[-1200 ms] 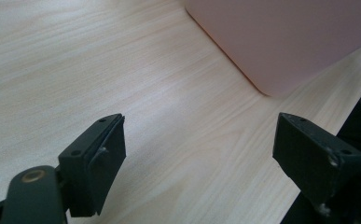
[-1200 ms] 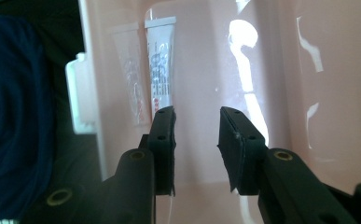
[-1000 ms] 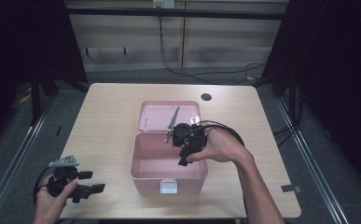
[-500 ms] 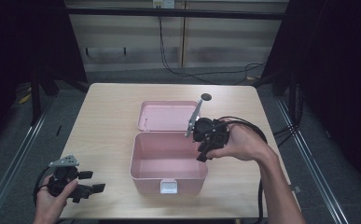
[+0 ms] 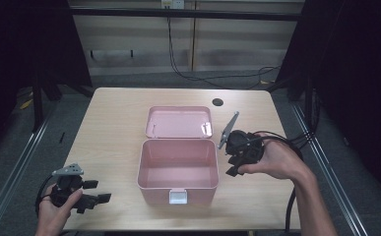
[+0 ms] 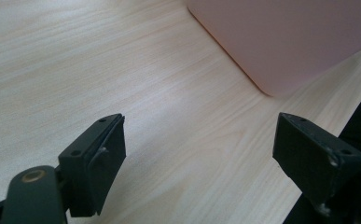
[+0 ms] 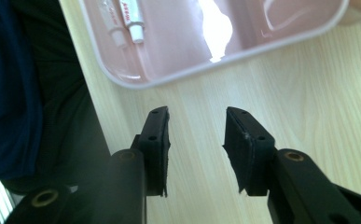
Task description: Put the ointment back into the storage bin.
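Observation:
An open pink box [image 5: 177,183] stands at the middle of the wooden table, its lid [image 5: 178,122] lying flat behind it. My right gripper [image 5: 238,156] is held just right of the box, above the table, jaws open and empty. In the right gripper view the right gripper [image 7: 197,116] points at bare wood beside the pink box [image 7: 178,32], where two small white tubes [image 7: 122,18] lie. My left gripper [image 5: 90,198] rests low at the table's front left, open wide and empty. The left gripper [image 6: 201,126] faces the box's outer wall [image 6: 285,37].
A dark round hole [image 5: 217,102] sits in the table top at the back right. Cables trail from the right hand off the table's right side. The table's front edge [image 5: 178,227] lies close to both hands. Dark clothing [image 7: 19,93] borders the table in the right gripper view.
My right gripper has moved from over the box out to its right side and now hangs above the table. The left gripper has stayed in place.

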A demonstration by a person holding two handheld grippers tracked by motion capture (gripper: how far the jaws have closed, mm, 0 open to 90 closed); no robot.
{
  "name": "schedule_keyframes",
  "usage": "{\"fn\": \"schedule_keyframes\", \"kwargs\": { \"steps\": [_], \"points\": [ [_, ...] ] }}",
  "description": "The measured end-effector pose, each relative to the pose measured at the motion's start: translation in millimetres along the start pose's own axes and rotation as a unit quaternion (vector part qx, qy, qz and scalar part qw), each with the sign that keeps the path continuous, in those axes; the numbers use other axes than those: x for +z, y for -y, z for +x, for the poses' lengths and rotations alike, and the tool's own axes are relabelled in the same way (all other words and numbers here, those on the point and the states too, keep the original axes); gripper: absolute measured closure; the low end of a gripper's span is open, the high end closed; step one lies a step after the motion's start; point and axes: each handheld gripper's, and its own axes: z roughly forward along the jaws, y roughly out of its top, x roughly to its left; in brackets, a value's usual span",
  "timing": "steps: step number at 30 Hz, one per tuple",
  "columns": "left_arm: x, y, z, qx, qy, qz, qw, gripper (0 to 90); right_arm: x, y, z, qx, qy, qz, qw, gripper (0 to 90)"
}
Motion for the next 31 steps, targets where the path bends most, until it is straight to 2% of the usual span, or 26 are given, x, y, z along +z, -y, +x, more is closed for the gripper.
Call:
{"fn": "schedule_keyframes", "kwargs": {
  "steps": [3, 5, 6, 10, 16, 17, 18, 20, 22, 25, 27, 31],
  "points": [
    [0.5, -0.2, 0.0, 0.001, 0.001, 0.001, 1.0000, 17.1, 2.4, 8.9, -1.2, 0.023, 0.004, -0.005, 0.9997, 58.3],
    [0.5, -0.1, -0.1, 0.002, 0.000, 0.002, 1.0000, 17.1, 3.9, 12.3, -2.4, 0.023, 0.003, -0.006, 0.9997, 58.3],
    [0.3, -0.1, 0.2, 0.003, 0.001, 0.003, 1.0000, 17.0, 7.4, 19.5, -4.0, 0.030, 0.005, -0.009, 0.9995, 58.3],
    [0.1, -0.2, 0.4, 0.003, 0.002, 0.003, 1.0000, 17.1, 13.4, 29.3, -5.3, 0.053, 0.008, -0.014, 0.9985, 57.5],
    [0.3, -0.6, 0.4, 0.002, 0.002, 0.002, 1.0000, 17.1, 24.5, 45.7, -12.9, 0.106, 0.022, -0.030, 0.9937, 55.7],
    [0.3, -0.6, 0.4, 0.002, 0.002, 0.002, 1.0000, 17.1, 24.5, 45.7, -12.9, 0.106, 0.022, -0.030, 0.9937, 55.7],
    [0.0, -0.4, 0.7, 0.003, 0.002, 0.003, 1.0000, 17.1, 27.9, 52.0, -16.0, 0.126, 0.022, -0.036, 0.9911, 55.2],
    [-0.1, -0.4, 0.7, 0.002, 0.002, 0.002, 1.0000, 17.1, 29.5, 54.0, -16.6, 0.132, 0.028, -0.038, 0.9901, 55.2],
    [-0.1, -0.5, 0.7, 0.002, 0.003, 0.002, 1.0000, 17.0, 38.6, 63.1, -18.9, 0.152, 0.031, -0.037, 0.9872, 54.6],
    [0.3, -0.5, 0.5, 0.001, 0.002, 0.002, 1.0000, 17.1, 47.6, 71.8, -21.7, 0.168, 0.026, -0.040, 0.9845, 53.2],
    [0.1, -0.5, 0.0, 0.003, 0.001, 0.002, 1.0000, 17.1, 51.9, 77.5, -25.3, 0.182, 0.036, -0.033, 0.9821, 53.2],
    [-1.2, -0.2, 0.7, 0.003, 0.002, 0.002, 1.0000, 17.0, 60.2, 89.8, -33.6, 0.219, 0.045, -0.040, 0.9739, 51.6]
  ]
}}
